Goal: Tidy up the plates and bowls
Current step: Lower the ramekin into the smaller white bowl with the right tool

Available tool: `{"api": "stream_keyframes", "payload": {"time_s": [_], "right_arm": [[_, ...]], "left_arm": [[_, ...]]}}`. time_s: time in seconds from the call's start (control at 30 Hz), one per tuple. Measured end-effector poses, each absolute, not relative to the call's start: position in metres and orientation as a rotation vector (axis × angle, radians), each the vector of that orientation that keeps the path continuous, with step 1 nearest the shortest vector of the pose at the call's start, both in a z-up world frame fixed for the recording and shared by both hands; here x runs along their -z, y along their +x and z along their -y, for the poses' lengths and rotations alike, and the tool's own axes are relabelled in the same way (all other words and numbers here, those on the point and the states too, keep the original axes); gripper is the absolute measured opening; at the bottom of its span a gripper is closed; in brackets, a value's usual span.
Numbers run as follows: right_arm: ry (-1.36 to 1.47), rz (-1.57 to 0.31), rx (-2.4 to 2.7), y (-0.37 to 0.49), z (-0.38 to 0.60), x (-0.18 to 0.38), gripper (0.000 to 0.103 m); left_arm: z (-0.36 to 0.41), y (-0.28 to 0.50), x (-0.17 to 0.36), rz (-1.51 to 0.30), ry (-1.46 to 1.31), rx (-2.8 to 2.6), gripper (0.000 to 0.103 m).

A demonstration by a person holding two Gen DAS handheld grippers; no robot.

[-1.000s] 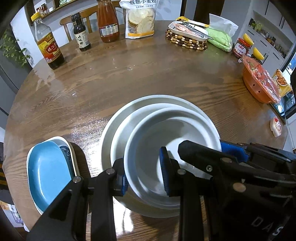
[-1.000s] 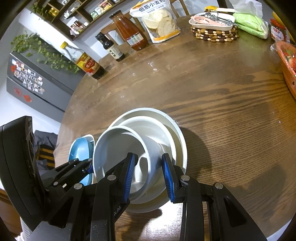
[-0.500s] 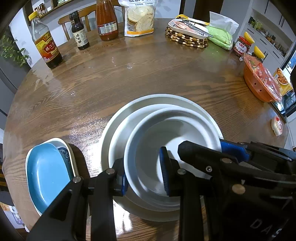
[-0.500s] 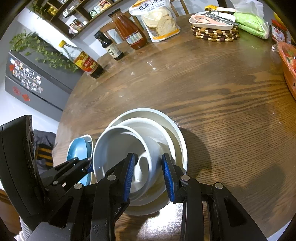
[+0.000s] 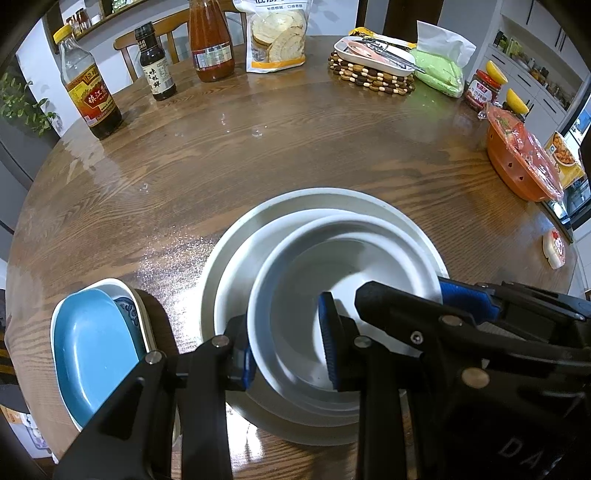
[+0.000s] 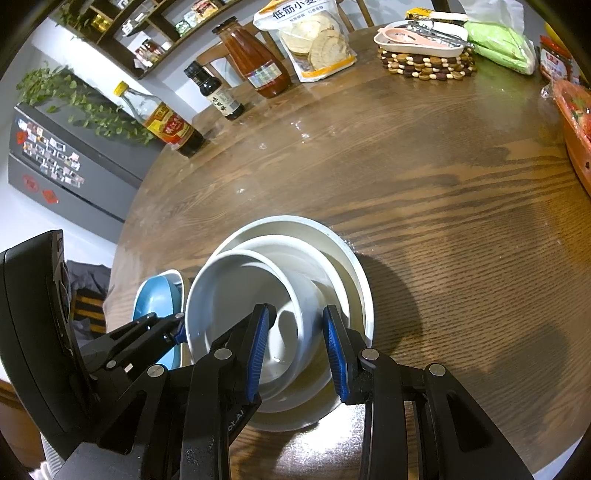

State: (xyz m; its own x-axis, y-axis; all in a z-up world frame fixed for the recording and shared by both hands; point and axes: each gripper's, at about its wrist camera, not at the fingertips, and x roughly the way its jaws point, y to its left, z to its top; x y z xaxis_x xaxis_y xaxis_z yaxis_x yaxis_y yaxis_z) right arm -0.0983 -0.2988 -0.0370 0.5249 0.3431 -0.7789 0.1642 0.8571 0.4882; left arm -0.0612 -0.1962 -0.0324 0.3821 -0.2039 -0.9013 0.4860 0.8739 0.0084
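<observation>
A small white bowl (image 5: 295, 295) sits tilted inside a mid-size white bowl (image 5: 236, 269), which rests in a large white plate (image 5: 240, 229) near the table's front edge. My left gripper (image 5: 286, 347) straddles the small bowl's near-left rim, jaws apart. My right gripper (image 6: 297, 350) straddles the same bowl's right rim (image 6: 306, 295), jaws apart around the wall. The small bowl (image 6: 236, 291) leans up to the left in the right wrist view. A blue dish (image 5: 92, 347) lies in a white patterned dish (image 5: 138, 314) to the left.
Round wooden table (image 5: 295, 147). At the back stand three sauce bottles (image 5: 90, 92), a flour bag (image 5: 275, 33), a beaded trivet with a tray (image 5: 373, 70) and a green pack (image 5: 439, 72). An orange bowl (image 5: 517, 162) sits at the right edge.
The small bowl has shifted slightly within the stack. Both grippers stay at its rim and the views have barely moved.
</observation>
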Motion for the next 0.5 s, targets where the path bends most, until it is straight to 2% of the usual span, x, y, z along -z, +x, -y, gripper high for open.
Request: {"api": "stream_keyframes", "payload": {"time_s": [0.5], "right_arm": [[0.545,-1.028,-0.110,-0.0981,0.2988,0.0369,0.034]], "left_arm": [[0.1985,-0.0594,0.0338,-1.091,0.300,0.450,0.028]]}}
